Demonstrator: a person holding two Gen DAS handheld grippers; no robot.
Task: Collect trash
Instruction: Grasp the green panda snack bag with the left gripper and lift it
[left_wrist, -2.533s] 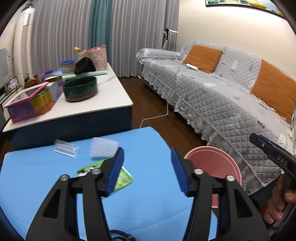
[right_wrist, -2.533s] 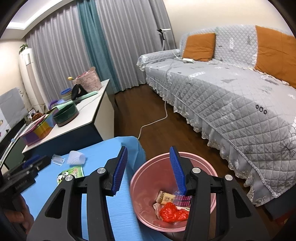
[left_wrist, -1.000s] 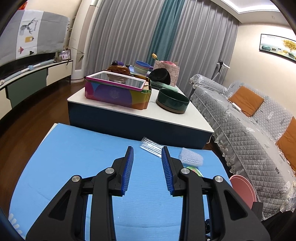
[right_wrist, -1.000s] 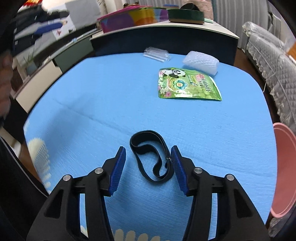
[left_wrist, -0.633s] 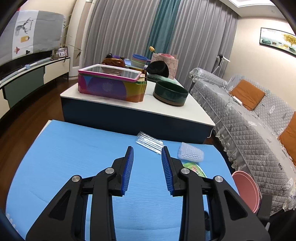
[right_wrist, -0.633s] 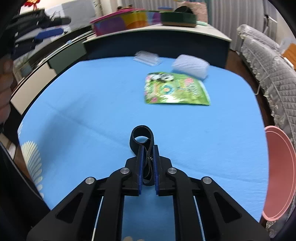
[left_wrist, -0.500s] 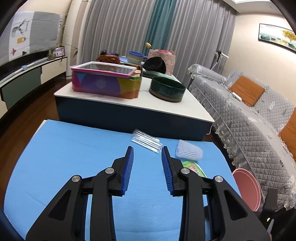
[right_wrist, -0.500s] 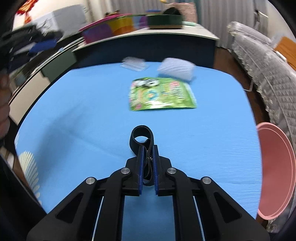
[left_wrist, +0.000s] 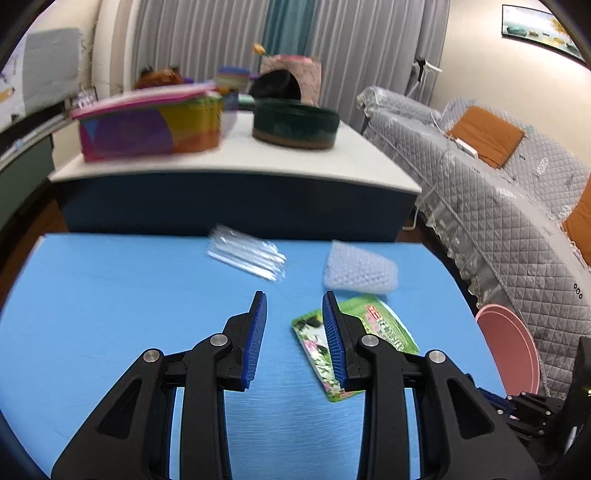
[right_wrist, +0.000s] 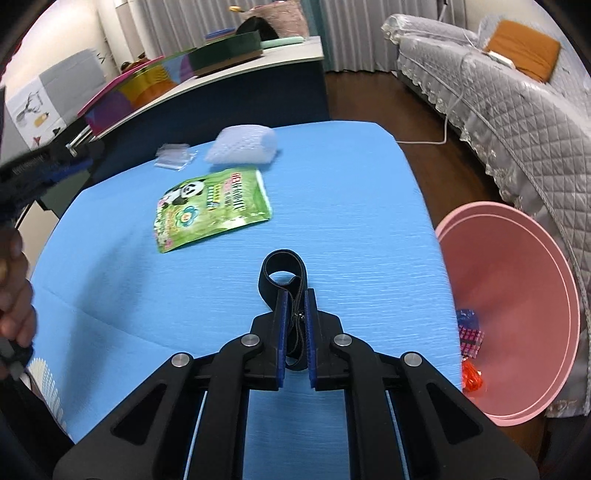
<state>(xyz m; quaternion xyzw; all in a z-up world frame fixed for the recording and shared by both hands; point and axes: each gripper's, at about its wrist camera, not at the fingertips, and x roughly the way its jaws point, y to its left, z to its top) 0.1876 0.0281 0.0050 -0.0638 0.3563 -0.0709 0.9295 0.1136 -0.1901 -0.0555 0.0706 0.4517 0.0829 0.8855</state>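
Note:
My right gripper (right_wrist: 294, 295) is shut on a black elastic band (right_wrist: 282, 267) and holds it over the blue table (right_wrist: 351, 192). The pink bin (right_wrist: 517, 295) stands low to the right, with red and patterned scraps inside. A green panda snack bag (right_wrist: 210, 206), a white bubble-wrap piece (right_wrist: 243, 146) and a clear plastic wrapper (right_wrist: 173, 157) lie on the table. My left gripper (left_wrist: 293, 299) is open above the table, its right finger over the green bag (left_wrist: 384, 325). The bubble wrap (left_wrist: 360, 271) and clear wrapper (left_wrist: 247, 254) lie just beyond it.
A white-topped counter (left_wrist: 236, 162) behind the table holds a colourful box (left_wrist: 147, 129) and a dark green bowl (left_wrist: 295, 123). A grey quilted sofa (left_wrist: 517, 206) runs along the right. The pink bin (left_wrist: 508, 354) sits between table and sofa.
My right gripper closed on the black band and has swung right with it, bringing the pink bin into view. My left gripper moved forward and down towards the green bag.

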